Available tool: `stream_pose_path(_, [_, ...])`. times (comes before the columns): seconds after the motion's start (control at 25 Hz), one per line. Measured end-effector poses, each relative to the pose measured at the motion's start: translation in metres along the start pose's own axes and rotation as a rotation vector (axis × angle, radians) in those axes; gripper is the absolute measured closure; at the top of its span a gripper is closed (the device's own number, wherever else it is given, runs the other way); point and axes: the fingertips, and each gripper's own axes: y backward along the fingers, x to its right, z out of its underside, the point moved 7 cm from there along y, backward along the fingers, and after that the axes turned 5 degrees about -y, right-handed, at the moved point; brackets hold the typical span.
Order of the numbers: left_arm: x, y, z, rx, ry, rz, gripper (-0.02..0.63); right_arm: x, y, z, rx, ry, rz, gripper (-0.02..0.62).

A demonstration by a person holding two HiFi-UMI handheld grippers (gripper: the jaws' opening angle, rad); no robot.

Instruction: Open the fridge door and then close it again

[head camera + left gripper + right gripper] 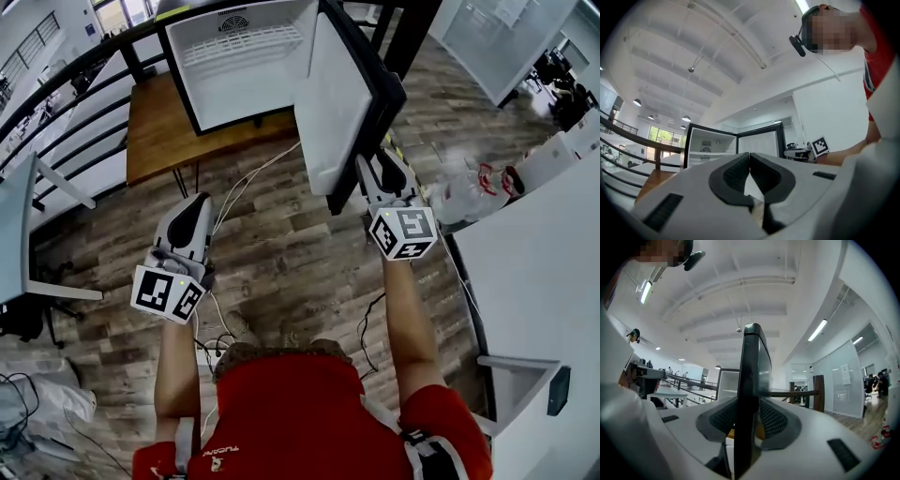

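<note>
Bright light falls from long white ceiling lamps [818, 330], daylight comes through tall glass windows [662, 136], and picture edges bend and darken.

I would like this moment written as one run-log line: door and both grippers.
door: open | right gripper: shut on door edge | left gripper: shut, empty, away from fridge

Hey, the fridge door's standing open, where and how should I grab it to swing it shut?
Grip the door at its free edge, away from the hinge, coming edge-on so one jaw meets the white inner face and one the black outer face. The panel is thin and flat there; the right hand-held gripper clamps it that way.
</note>
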Motion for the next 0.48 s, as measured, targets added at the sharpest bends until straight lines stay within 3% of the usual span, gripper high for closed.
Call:
stream_pose_path(0.32, [0.003,0.002,-0.007,-0.007,-0.009,0.006,0.597,0.031,0.013,-0.002,-0.019,0.03,0.052,0.434])
stream_pose_path(0.48, [-0.007,0.002,-0.004,-0.006,-0.009,0.018,0.597,0.043,0.014,0.003,-0.004,-0.005,0.052,0.453])
